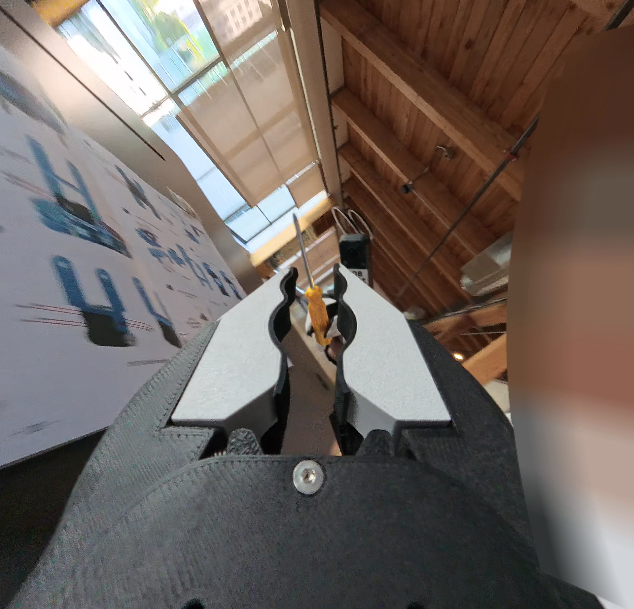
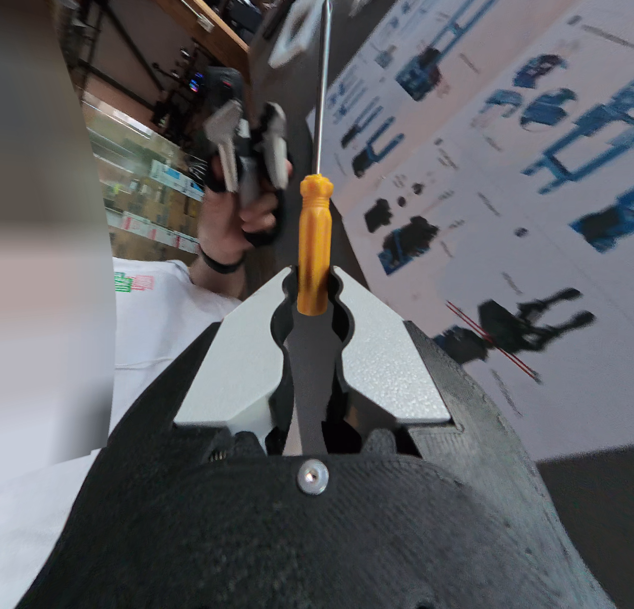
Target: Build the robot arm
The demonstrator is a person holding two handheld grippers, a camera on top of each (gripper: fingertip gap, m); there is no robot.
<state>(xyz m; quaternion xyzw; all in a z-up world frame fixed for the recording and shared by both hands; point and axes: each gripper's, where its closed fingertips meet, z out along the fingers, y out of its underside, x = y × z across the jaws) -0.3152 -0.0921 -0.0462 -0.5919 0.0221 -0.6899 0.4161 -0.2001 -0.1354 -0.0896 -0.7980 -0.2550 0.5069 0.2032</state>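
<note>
1. Screwdriver (image 2: pixel 314 249): orange see-through handle, thin metal shaft. The butt end of the handle sits between the tips of the right tongs (image 2: pixel 313 283). Long axis runs straight out along the fingers, with the blade tip farthest from the tongs.
2. Right tongs: closed down on the lower handle, clamped at the outermost notch only; most of the handle and the whole shaft stick out free.
3. Left tongs (image 1: pixel 315 277): fingers parted a moderate gap, nothing between them. In the left wrist view the screwdriver (image 1: pixel 314 304) shows beyond that gap, farther off, not touching.
4. Nearer side: right has it; left is apart, off to the side. In the right wrist view the left tongs (image 2: pixel 252 150) show, with a bare hand (image 2: pixel 233 225) on the grip.
5. Around: white printed sheets (image 2: pixel 497 146) with blue and black pictures on a dark table (image 2: pixel 583 482), blurred; windows (image 1: pixel 192 78) and wooden ceiling (image 1: pixel 429 78) behind the left view.
</note>
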